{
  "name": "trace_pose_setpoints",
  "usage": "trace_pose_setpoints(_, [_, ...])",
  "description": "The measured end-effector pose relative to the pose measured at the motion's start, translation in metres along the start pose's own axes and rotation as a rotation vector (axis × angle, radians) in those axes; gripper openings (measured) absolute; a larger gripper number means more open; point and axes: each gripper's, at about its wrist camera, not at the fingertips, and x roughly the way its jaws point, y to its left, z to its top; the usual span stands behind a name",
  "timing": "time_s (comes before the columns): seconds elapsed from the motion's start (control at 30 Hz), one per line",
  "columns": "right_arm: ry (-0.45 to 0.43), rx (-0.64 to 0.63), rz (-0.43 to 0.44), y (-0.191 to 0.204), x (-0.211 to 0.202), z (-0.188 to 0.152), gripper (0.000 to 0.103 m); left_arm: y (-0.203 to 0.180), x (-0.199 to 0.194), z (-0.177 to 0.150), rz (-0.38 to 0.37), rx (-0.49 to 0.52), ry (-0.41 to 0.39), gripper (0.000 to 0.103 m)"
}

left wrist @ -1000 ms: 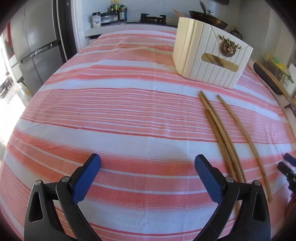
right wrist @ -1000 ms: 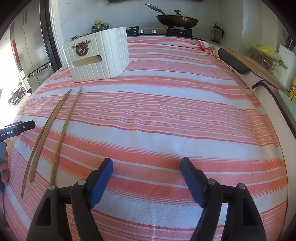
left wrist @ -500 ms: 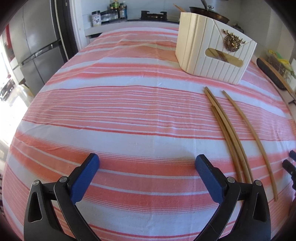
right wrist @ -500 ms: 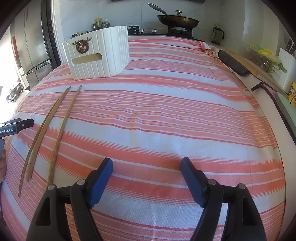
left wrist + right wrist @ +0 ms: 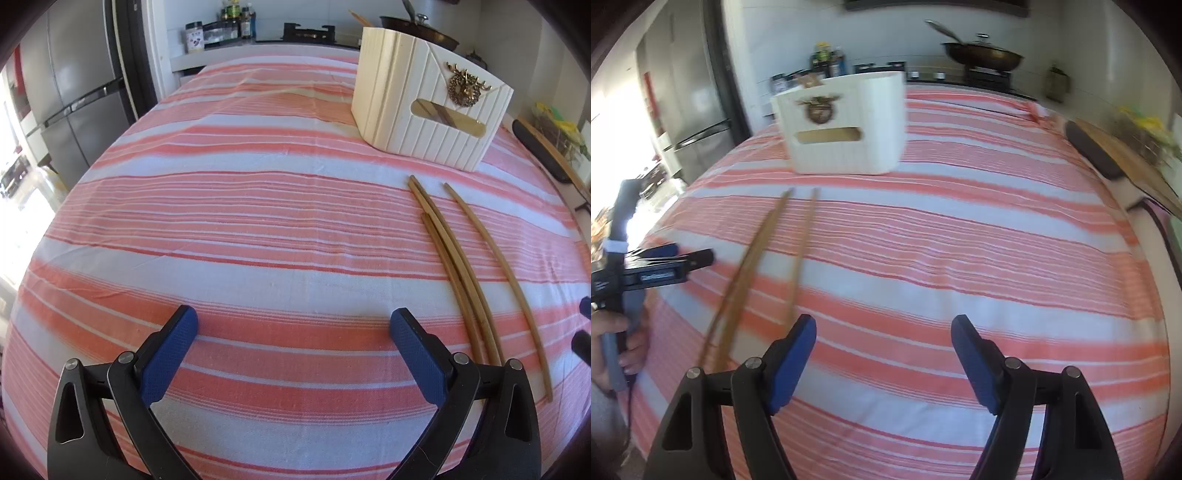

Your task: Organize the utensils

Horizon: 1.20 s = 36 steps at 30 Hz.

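Note:
Three long wooden chopsticks (image 5: 458,266) lie on the striped cloth in front of a white ribbed box (image 5: 428,107) with a gold deer emblem. In the right wrist view the chopsticks (image 5: 768,258) lie left of centre, below the box (image 5: 846,125). My left gripper (image 5: 291,332) is open and empty, left of the chopsticks. My right gripper (image 5: 884,334) is open and empty, its left finger close to the near ends of the chopsticks. The left gripper shows at the left edge of the right wrist view (image 5: 661,266), held by a hand.
The table carries a red-and-white striped cloth (image 5: 258,221). A wok (image 5: 982,55) on a stove and spice jars (image 5: 221,26) stand behind it. A fridge (image 5: 74,92) is at the left. A wooden board with a dark handle (image 5: 1108,155) lies along the right side.
My right gripper has swung left toward the chopsticks, which now sit near its left finger; the view is blurred. My left gripper moved slightly forward. Both stay open.

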Motion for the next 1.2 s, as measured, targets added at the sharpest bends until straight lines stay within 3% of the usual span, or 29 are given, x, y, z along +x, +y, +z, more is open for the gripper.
trace_pose_setpoints(0.1, [0.039,-0.107,0.077,0.034,0.015,0.014,0.068,0.001,0.000,0.000,-0.002,-0.002,-0.001,0.103])
trace_pose_setpoints(0.17, [0.078,-0.147,0.054,0.045,0.034,0.020,0.050,0.001,0.000,0.000,-0.001,-0.003,-0.001,0.103])
trace_pose_setpoints(0.23, [0.119,-0.146,0.022,0.047,0.052,0.022,0.040,0.001,0.000,0.000,-0.001,-0.002,-0.001,0.103])
trace_pose_setpoints(0.3, [0.084,-0.135,-0.003,0.045,0.053,0.023,0.025,0.001,0.000,0.000,-0.001,-0.002,-0.001,0.103])
trace_pose_setpoints(0.33, [0.079,-0.117,-0.021,0.042,0.051,0.023,0.012,0.001,0.000,0.000,-0.001,-0.002,-0.001,0.103])
trace_pose_setpoints(0.37, [0.075,-0.079,-0.026,0.035,0.049,0.022,0.009,0.001,0.000,0.000,-0.001,-0.002,-0.001,0.103])
trace_pose_setpoints(0.5, [0.073,0.034,-0.134,-0.002,0.036,0.010,0.008,0.001,0.000,0.000,-0.002,-0.003,-0.002,0.103])
trace_pose_setpoints(0.7, [0.097,0.069,-0.356,-0.051,0.010,-0.018,0.009,0.002,-0.001,0.000,-0.003,-0.004,-0.003,0.103])
trace_pose_setpoints(0.97, [0.008,0.101,-0.311,-0.061,-0.001,-0.035,0.013,0.004,-0.009,-0.005,0.023,-0.054,-0.014,0.103])
trace_pose_setpoints(1.1, [0.000,0.122,-0.289,-0.061,-0.002,-0.037,0.013,-0.010,-0.030,-0.022,-0.126,-0.072,-0.019,0.103])
trace_pose_setpoints(1.2, [-0.003,0.131,-0.279,-0.061,-0.003,-0.037,0.013,-0.033,-0.039,-0.030,-0.137,-0.015,-0.009,0.103])
